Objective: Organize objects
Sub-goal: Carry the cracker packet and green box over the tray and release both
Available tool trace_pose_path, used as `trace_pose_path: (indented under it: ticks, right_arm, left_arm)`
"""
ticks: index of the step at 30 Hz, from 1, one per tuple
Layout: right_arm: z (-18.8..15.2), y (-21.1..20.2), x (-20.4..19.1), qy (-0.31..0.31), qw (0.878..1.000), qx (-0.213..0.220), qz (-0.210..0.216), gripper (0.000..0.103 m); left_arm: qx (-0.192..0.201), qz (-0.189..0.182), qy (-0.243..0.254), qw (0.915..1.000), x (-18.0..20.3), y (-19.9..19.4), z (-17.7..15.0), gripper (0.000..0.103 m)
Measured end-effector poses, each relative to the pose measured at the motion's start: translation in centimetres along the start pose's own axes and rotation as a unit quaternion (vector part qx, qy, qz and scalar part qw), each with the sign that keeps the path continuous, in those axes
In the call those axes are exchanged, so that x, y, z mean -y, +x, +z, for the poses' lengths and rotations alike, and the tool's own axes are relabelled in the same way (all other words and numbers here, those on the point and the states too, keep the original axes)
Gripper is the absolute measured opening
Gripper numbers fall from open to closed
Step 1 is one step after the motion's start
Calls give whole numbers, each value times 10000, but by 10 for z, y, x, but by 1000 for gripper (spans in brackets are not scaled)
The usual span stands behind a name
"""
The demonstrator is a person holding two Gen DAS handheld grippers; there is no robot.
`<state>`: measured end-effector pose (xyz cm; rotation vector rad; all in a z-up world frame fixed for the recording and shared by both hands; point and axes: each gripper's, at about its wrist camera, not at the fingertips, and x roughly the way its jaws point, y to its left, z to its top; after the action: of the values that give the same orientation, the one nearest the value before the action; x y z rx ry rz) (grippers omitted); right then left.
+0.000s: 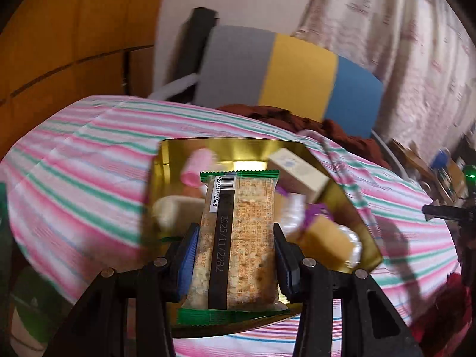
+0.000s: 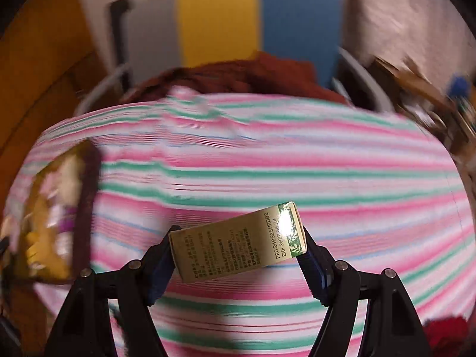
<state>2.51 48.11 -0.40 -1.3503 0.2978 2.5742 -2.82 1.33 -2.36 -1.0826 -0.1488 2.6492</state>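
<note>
My left gripper (image 1: pixel 236 239) is shut on a green-edged cracker packet (image 1: pixel 238 238), held above a gold tray (image 1: pixel 238 148). Inside the tray lie a pink roll (image 1: pixel 196 166), a cream box (image 1: pixel 297 175), a yellow cake in clear wrap (image 1: pixel 324 242) and a purple-trimmed packet (image 1: pixel 294 211). My right gripper (image 2: pixel 238 247) is shut on a small gold-green carton (image 2: pixel 238 241) that hangs tilted above the striped cloth (image 2: pixel 267 160). The gold tray (image 2: pixel 47 208) shows blurred at the far left of the right wrist view.
The pink, green and white striped cloth (image 1: pixel 74 163) covers the table. Behind it stands a chair with a grey, yellow and blue back (image 1: pixel 282 74) and a rust-red cloth (image 2: pixel 238 74) on it. Clutter (image 1: pixel 440 172) sits at the far right.
</note>
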Motion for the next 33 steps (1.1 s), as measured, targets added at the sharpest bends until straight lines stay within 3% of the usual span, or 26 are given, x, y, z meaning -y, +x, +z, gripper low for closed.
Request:
trace_pose_path:
  ticks: [9, 14, 18, 21, 27, 33]
  right_arm:
    - [2, -9, -147, -887, 9848, 323, 1456, 76]
    - [4, 11, -193, -610, 9783, 263, 1961, 76]
    - [5, 31, -211, -417, 9764, 109, 2117, 78]
    - [2, 43, -218, -356, 9766, 24, 2119, 87]
    - [-9, 53, -215, -274, 9771, -123, 2106, 87]
    - [-20, 51, -213, -283, 9779, -130, 2069, 89]
  left_arm:
    - [-36, -7, -403, 9992, -21, 3, 0, 46]
    - [-54, -88, -389, 9992, -17, 13, 5, 46]
    - [-72, -94, -340, 9994, -11, 25, 9, 46]
    - [-175, -129, -265, 9994, -6, 36, 9, 46]
    - [-371, -170, -248, 9989, -2, 50, 2, 51]
    - [-285, -60, -168, 9994, 1, 41, 0, 51]
